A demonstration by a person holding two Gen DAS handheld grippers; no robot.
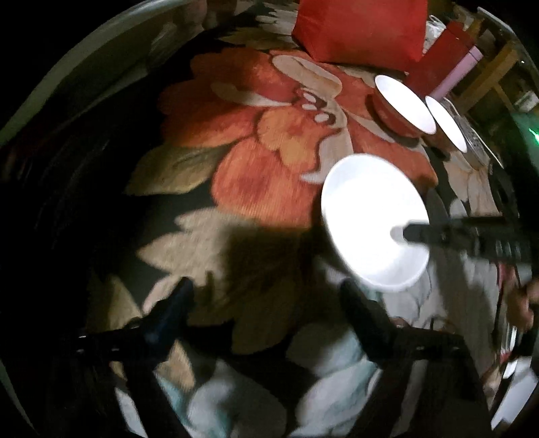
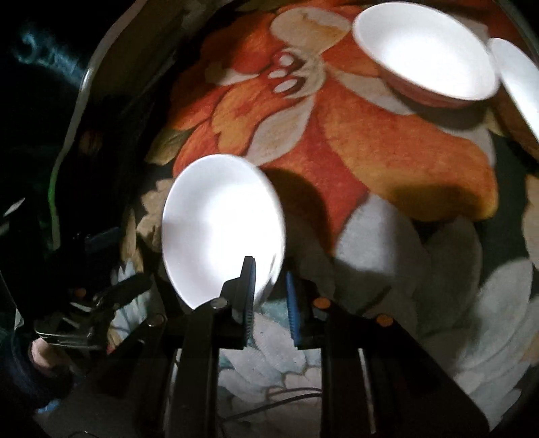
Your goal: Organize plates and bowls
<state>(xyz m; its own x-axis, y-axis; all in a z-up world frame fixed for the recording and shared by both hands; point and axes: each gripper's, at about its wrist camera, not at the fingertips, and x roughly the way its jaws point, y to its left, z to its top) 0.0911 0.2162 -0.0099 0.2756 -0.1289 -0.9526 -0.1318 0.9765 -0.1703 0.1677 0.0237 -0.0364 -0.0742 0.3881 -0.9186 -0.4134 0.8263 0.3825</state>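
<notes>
A big cloth (image 1: 269, 141) with orange flowers, pale petals and dark patches covers the surface. A bright light falls on the middle of it, and the edges are very dark. At the far side sits a red cushion (image 1: 360, 30). Next to it stand a red box (image 1: 441, 64) and a pale purple thing (image 1: 458, 74). Behind them is some wooden furniture (image 1: 495, 70).

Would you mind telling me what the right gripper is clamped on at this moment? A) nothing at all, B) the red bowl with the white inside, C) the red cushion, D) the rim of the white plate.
D: in the right wrist view the right gripper has its fingers closed on the near rim of the white plate, which is tilted up off the flowered cloth, while the red bowl sits apart.
</notes>
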